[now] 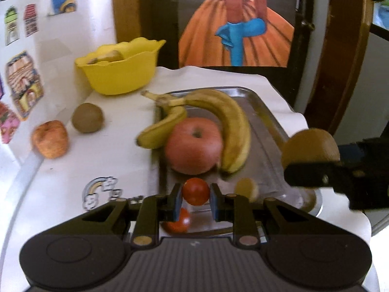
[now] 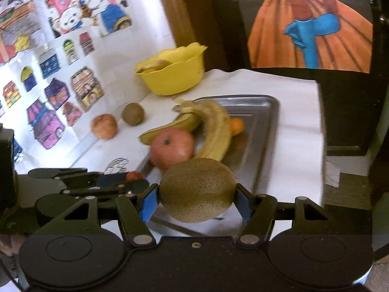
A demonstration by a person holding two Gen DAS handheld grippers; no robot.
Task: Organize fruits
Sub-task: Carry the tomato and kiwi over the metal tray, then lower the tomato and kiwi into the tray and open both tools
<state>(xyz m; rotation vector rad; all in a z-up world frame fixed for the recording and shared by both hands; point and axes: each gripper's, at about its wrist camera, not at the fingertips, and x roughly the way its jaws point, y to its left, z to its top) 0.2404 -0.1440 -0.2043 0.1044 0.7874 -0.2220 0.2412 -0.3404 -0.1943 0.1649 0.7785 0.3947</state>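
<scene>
My left gripper (image 1: 195,200) is shut on a small red tomato (image 1: 195,194) just above the near end of the metal tray (image 1: 265,114); its reflection shows below. My right gripper (image 2: 195,200) is shut on a brown kiwi (image 2: 198,189), held above the tray's near end; the kiwi also shows in the left wrist view (image 1: 310,147). On the tray lie a red apple (image 1: 194,144), two joined bananas (image 1: 228,121) and a small orange fruit (image 2: 235,126). A yellow bowl (image 1: 121,73) stands at the back left with something brown inside.
A second kiwi (image 1: 87,118) and a wrinkled apple (image 1: 49,138) lie on the white cloth left of the tray, near a wall with stickers. A dark wooden door frame (image 1: 340,48) and a poster stand behind the table. The table edge runs along the right.
</scene>
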